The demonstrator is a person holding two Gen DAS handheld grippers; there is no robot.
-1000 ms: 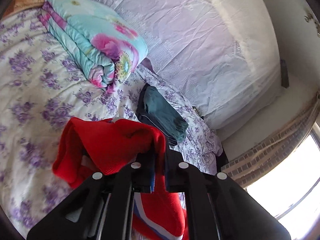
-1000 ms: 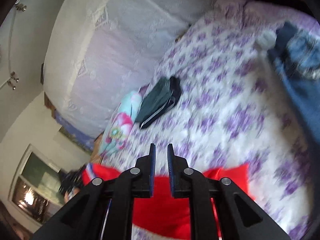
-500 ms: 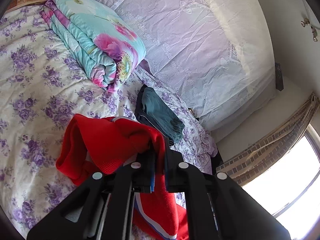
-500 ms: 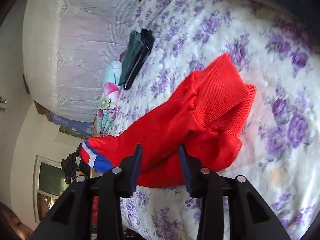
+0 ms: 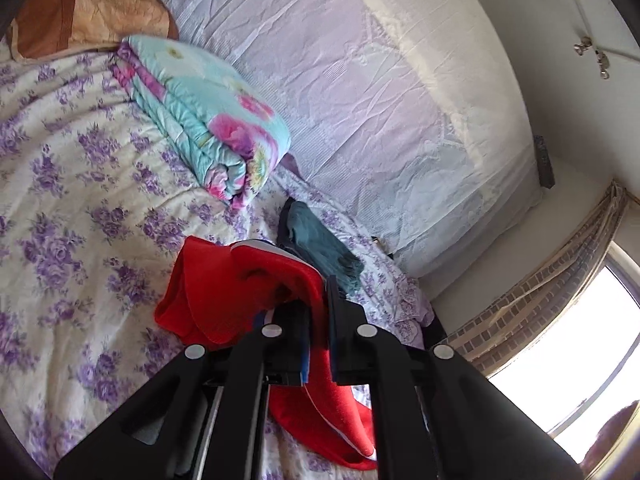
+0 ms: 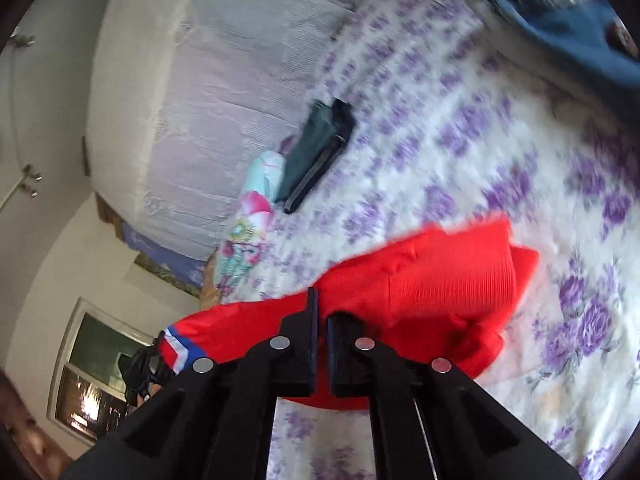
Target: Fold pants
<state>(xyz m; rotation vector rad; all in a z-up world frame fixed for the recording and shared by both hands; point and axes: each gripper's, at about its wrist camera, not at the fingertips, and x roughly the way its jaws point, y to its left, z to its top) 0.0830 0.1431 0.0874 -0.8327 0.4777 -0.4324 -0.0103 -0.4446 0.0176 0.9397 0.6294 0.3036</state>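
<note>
The red pants [image 5: 224, 292] lie bunched on the purple-flowered bedsheet [image 5: 60, 200]. My left gripper [image 5: 318, 300] is shut on a fold of them; red cloth with a blue and white stripe runs between its fingers and hangs below. In the right wrist view the red pants [image 6: 440, 276] stretch across the sheet, ribbed cuff to the right, striped end [image 6: 176, 348] to the left. My right gripper [image 6: 322, 304] is shut on their near edge, with red cloth at its tips.
A folded floral quilt [image 5: 208, 128] and folded dark green pants [image 5: 320, 240] lie near the lace-covered headboard [image 5: 360, 80]. A brown pillow [image 5: 88, 12] sits at the far corner. Blue jeans [image 6: 560, 12] lie at the far right. A bright window [image 5: 580, 340] is on the right.
My right gripper opened wide over the red pants, dropped onto them and shut on their edge. My left gripper, still shut on the pants, has moved across the bed with them.
</note>
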